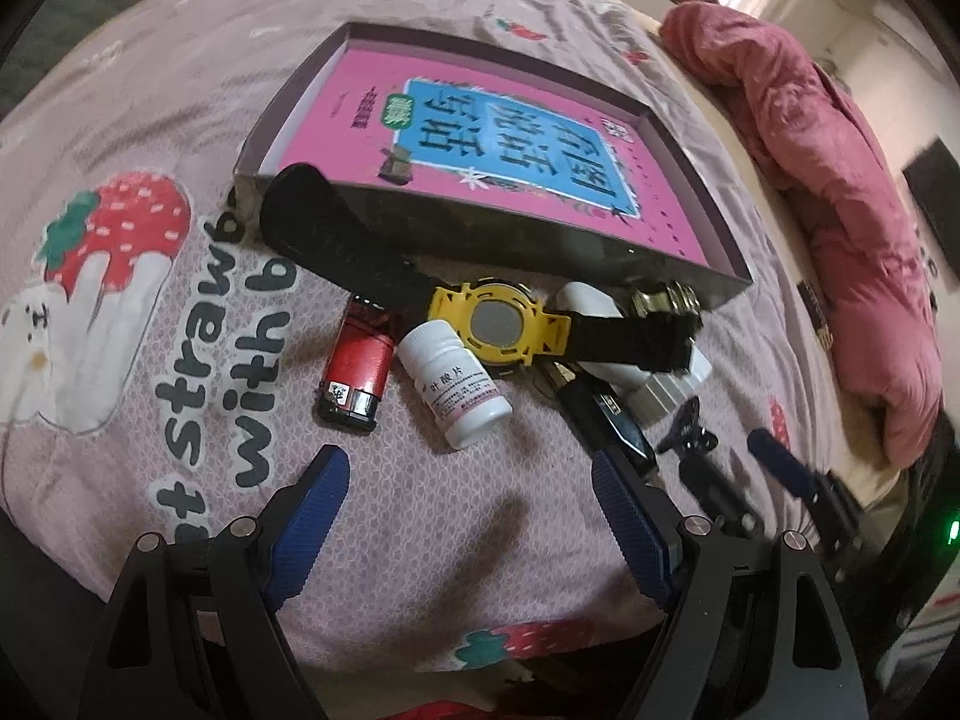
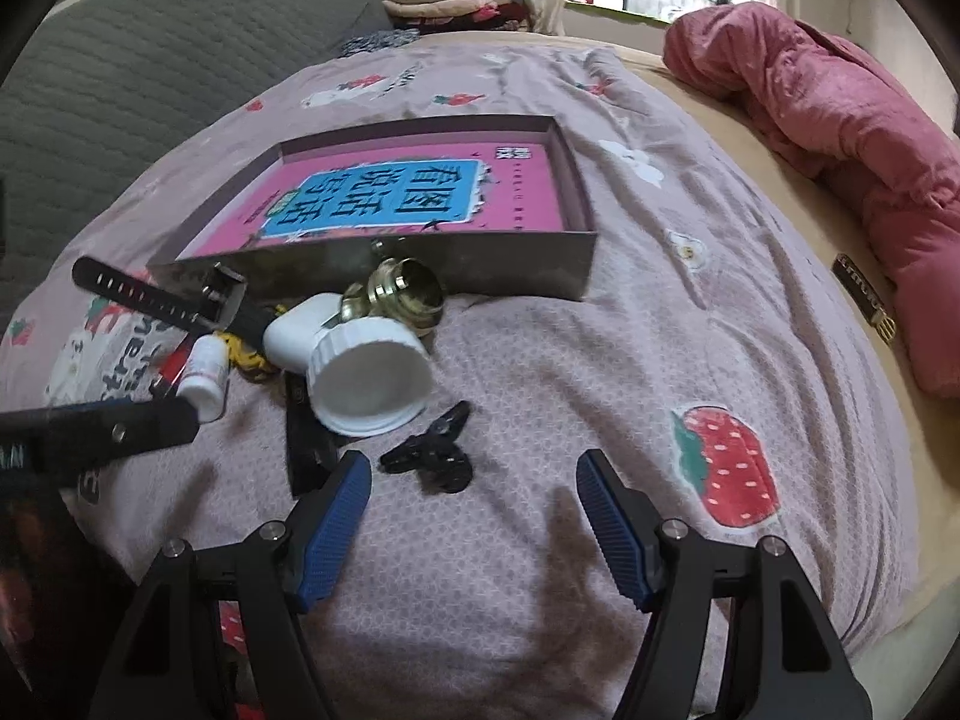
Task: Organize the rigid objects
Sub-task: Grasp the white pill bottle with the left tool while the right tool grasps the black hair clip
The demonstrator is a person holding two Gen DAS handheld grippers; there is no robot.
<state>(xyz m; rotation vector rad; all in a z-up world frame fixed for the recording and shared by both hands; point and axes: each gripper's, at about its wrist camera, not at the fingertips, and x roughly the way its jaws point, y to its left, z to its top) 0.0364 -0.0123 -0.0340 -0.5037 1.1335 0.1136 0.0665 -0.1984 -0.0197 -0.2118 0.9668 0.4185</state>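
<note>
- Left gripper point(image 1: 471, 483) gapes wide, empty, above the bedspread point(image 1: 420, 510), short of the pill bottle point(image 1: 454, 383).
- Right gripper point(image 2: 474, 480) likewise spread, empty, near the black clip point(image 2: 432, 450).
- Only the left view shows the red lighter point(image 1: 357, 369) whole and the yellow watch point(image 1: 501, 324) face.
- Only the right view shows the brass fitting point(image 2: 402, 294) clearly, in front of the box point(image 2: 480, 267).

Clutter sitting packed against tray's near wall, bedspread open on R side

Watch point(image 1: 498, 324), pill bottle point(image 1: 456, 384), lighter point(image 1: 357, 369), white pipe fitting point(image 2: 354, 360) and black clip point(image 2: 429, 456) are crowding the strip in front of the tray point(image 2: 480, 270), w/ little gap btwn them. Bedspread point(image 2: 690, 360) R of the pile is lying bare; tray interior is holding only a flat pink book point(image 2: 384, 198). L gripper point(image 1: 471, 516) and R gripper point(image 2: 474, 510) are both hovering w/ jaws apart over bare fabric.
</note>
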